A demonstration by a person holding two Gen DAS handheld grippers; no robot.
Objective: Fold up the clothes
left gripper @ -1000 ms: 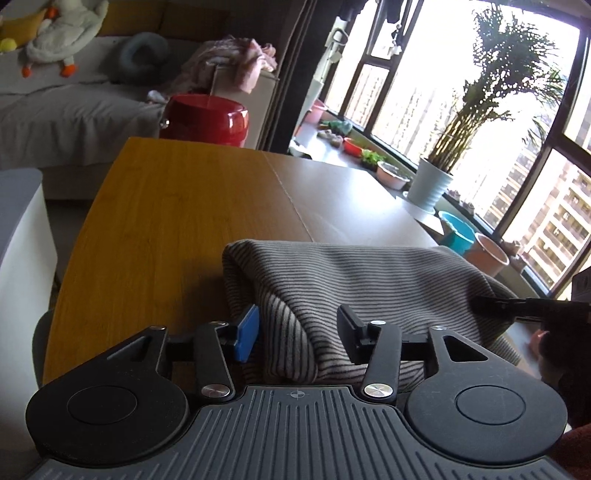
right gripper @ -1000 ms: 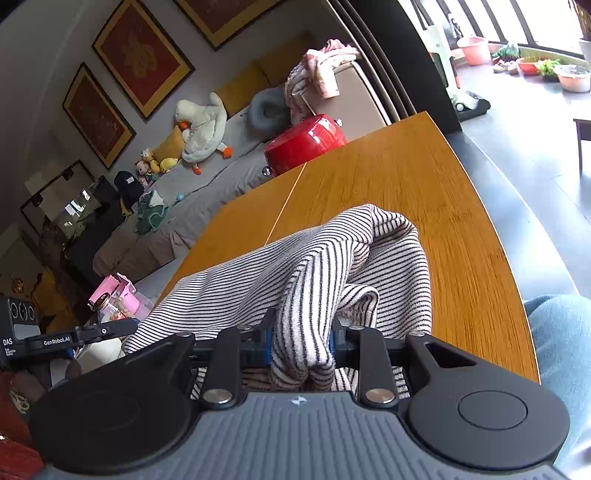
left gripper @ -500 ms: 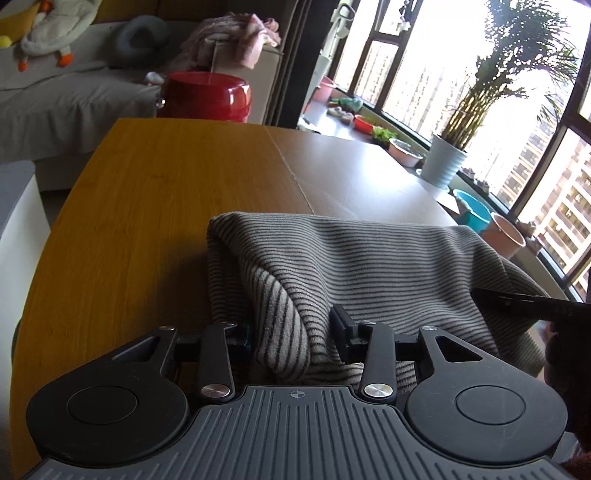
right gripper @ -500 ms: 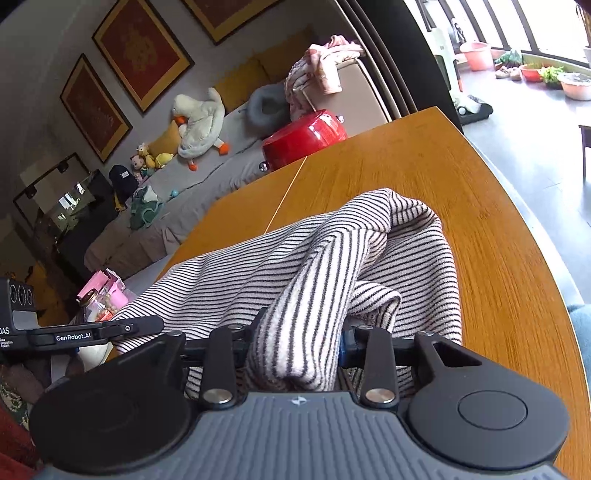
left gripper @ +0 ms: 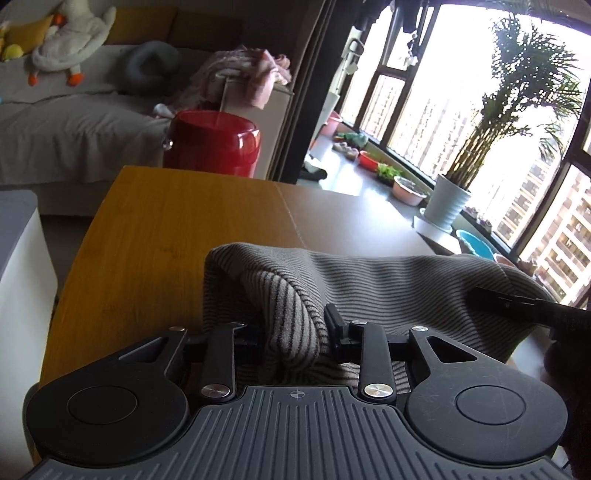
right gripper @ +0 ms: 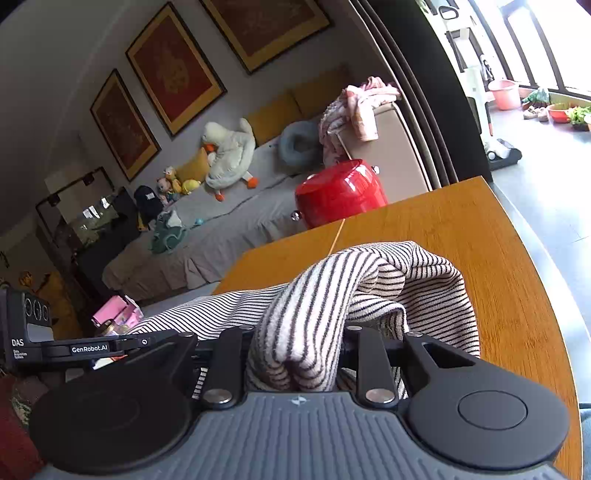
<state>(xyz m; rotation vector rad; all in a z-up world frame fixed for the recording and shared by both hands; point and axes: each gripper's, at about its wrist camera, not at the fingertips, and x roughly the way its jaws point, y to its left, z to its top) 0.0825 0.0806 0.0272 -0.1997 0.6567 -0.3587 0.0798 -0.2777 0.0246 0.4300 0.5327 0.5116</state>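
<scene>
Wooden table (left gripper: 155, 236) lies under my striped top (left gripper: 388, 280), which stretches sideways between my hands; my left gripper (left gripper: 293, 338) and right gripper (right gripper: 295, 350) are each closing on a bunched end, right in front of me

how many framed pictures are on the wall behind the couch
3, seen from the right wrist, hung in a row on the grey wall above the couch: one at the left, one in the middle, one at the top right, cut off by the frame. More may hang out of view.
</scene>
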